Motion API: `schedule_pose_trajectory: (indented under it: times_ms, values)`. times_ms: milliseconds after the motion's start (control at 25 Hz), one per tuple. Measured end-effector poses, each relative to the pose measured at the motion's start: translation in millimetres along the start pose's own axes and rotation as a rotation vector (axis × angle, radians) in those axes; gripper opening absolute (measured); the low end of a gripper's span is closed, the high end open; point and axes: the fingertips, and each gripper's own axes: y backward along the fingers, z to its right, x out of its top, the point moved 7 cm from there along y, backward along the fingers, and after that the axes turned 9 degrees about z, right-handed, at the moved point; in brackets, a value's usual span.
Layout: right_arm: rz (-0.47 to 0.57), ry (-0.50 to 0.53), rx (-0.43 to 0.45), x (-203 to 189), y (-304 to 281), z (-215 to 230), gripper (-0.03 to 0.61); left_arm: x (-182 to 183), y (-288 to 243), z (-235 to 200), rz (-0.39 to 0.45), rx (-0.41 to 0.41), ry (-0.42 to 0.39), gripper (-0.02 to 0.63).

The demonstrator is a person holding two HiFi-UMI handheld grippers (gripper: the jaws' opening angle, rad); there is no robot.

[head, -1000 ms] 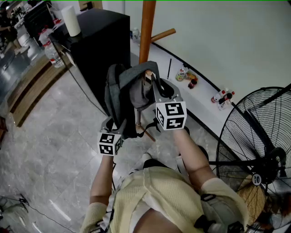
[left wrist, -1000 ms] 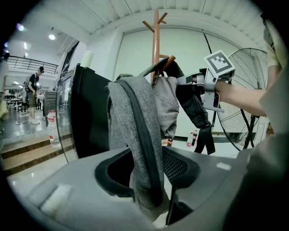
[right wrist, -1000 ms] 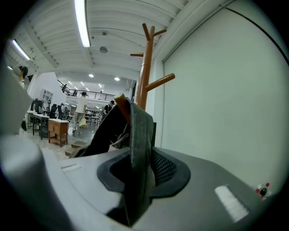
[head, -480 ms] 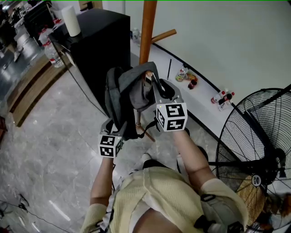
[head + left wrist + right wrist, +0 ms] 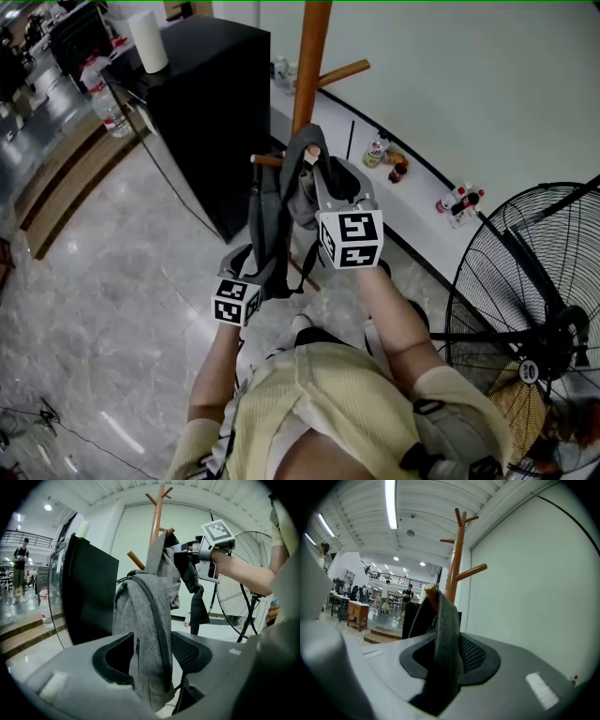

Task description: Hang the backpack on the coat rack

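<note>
Beside a white wall, the grey fabric backpack (image 5: 150,616) hangs by its strap on a peg of the tall wooden coat rack (image 5: 309,56), so the left gripper (image 5: 251,262) fingers around its body and the right gripper (image 5: 317,169) fingers around the strap have just been opening, both loose.

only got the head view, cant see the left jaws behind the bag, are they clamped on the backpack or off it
Observer: Off it. In the left gripper view the left gripper has just been opening. Its jaws stand apart, and the grey backpack hangs between them with a gap on one side.
Operator: and the right one
Observer: The right gripper has also just been opening. A grey strap runs up between its jaws, with a dark gap beside it.
Operator: is that strap on the rack
Observer: In the right gripper view it loops over a wooden peg tip, in front of the pole of the coat rack.
</note>
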Motion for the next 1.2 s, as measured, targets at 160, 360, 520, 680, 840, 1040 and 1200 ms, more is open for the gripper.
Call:
schedule_pose_trajectory:
  times_ms: [160,360,520,680,840,1040,1200]
  values:
    - [0.004,-0.002,0.007,1,3,1,0.123,1,0,2,0.003,-0.006,-0.019,0.265]
    - [0.017,-0.005,-0.001,3,6,1,0.127,13,10,5,0.024,-0.014,-0.007,0.264]
    - [0.018,0.001,-0.002,4,9,4,0.133,31,23,-1,0.093,0.009,-0.012,0.259]
    - [0.016,0.007,-0.008,6,12,4,0.138,57,39,-6,0.166,0.027,-0.012,0.252]
    - [0.015,0.007,-0.014,8,15,5,0.146,90,53,-7,0.241,0.032,0.011,0.242]
    - [0.011,0.005,-0.016,10,20,6,0.154,127,69,-10,0.343,0.058,0.018,0.241]
    - [0.006,-0.002,-0.016,9,26,6,0.154,149,79,-9,0.401,0.067,0.014,0.241]
